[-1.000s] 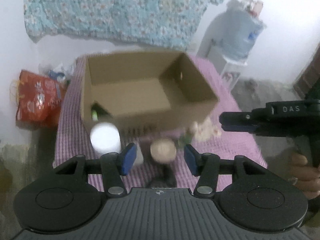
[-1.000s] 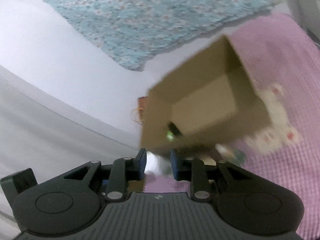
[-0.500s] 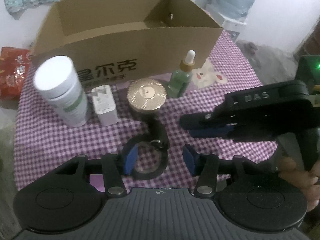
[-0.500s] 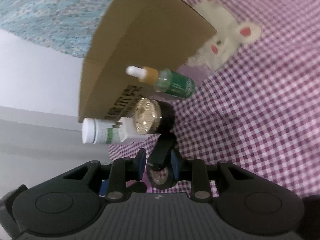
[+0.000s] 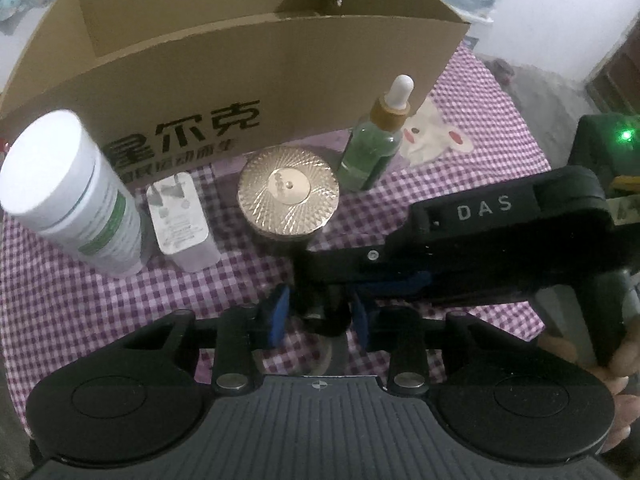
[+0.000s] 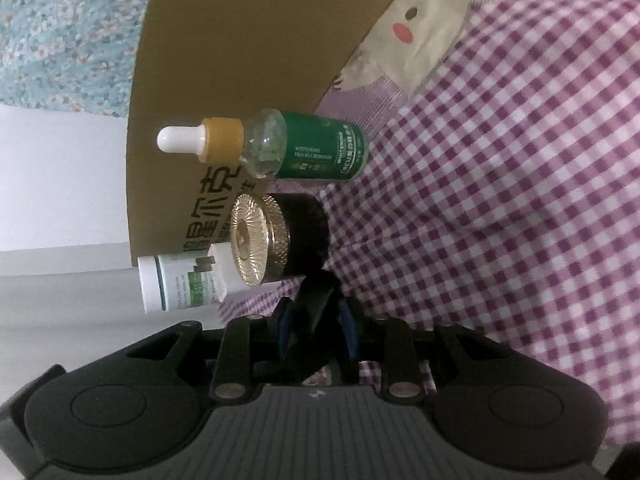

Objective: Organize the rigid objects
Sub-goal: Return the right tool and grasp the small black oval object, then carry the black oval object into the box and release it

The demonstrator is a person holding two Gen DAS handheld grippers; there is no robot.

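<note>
A black watch [image 5: 324,316] lies on the purple checked cloth, between the fingers of both grippers. My left gripper [image 5: 318,314] stands around it, jaws narrowed, contact unclear. My right gripper [image 5: 316,276] reaches in from the right over the watch; in the right wrist view its jaws [image 6: 316,320] are closed on the black strap [image 6: 316,292]. Behind stand a gold-lidded black jar [image 5: 288,200], a green dropper bottle [image 5: 378,140], a white charger plug [image 5: 180,220] and a white bottle [image 5: 68,192]. An open cardboard box [image 5: 240,60] stands behind them.
The cloth [image 5: 80,300] has a white rabbit patch [image 5: 436,136] right of the dropper bottle. The row of objects stands close to the box's front wall. A flowered blue fabric [image 6: 60,40] hangs on the wall behind.
Both grippers came down from above the box to the watch on the cloth. The right gripper slid in across the left one's front and closed on the strap; the left jaws narrowed.
</note>
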